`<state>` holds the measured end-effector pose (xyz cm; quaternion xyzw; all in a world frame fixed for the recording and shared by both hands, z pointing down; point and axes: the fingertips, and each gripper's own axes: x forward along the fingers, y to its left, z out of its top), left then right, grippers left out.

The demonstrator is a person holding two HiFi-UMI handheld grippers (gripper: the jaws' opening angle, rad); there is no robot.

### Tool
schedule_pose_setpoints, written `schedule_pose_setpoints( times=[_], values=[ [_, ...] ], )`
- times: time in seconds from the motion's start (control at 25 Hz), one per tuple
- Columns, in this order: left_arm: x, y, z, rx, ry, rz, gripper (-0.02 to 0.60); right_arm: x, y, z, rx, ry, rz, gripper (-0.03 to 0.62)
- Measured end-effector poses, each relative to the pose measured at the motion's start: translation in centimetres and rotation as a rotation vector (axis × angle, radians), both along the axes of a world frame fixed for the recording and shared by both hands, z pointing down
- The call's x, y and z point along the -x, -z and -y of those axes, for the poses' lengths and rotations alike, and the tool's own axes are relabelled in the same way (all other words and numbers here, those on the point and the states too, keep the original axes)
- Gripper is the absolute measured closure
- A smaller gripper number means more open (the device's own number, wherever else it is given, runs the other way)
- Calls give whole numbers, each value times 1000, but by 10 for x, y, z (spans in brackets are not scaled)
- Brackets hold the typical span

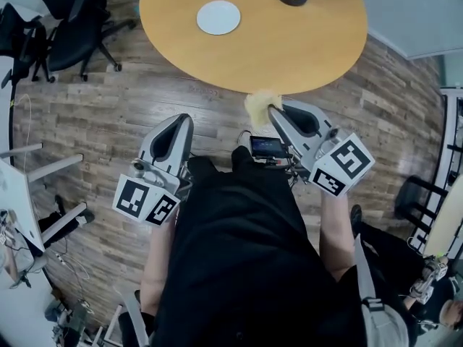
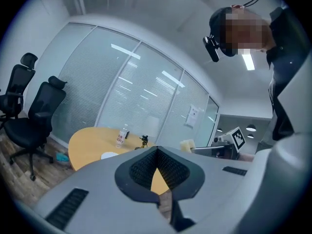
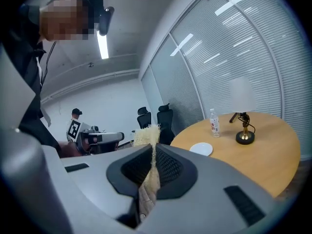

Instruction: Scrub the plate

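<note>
Left gripper (image 1: 182,121): jaws pressed together, empty, short of the table (image 1: 311,49). Plate (image 1: 218,17) lies well ahead on the table. Sponge (image 1: 259,105) pinched in right gripper (image 1: 275,111). Best approach: left steadies the rim, sponge laid flat, small circles.

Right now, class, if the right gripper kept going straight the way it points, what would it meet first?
Most likely the round table, whose near edge lies just beyond the yellow sponge clamped in the right gripper. Depth is unclear; it may skim above the tabletop.
</note>
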<state>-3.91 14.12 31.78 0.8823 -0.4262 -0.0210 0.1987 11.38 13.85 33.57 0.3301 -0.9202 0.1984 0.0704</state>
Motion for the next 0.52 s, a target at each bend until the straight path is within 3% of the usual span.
schedule_pose_setpoints(
  times=[0.52],
  values=[
    [-36,-14,-4,29,-28,40,569,-30,-6,-7,16,-4,-6,568]
  ],
)
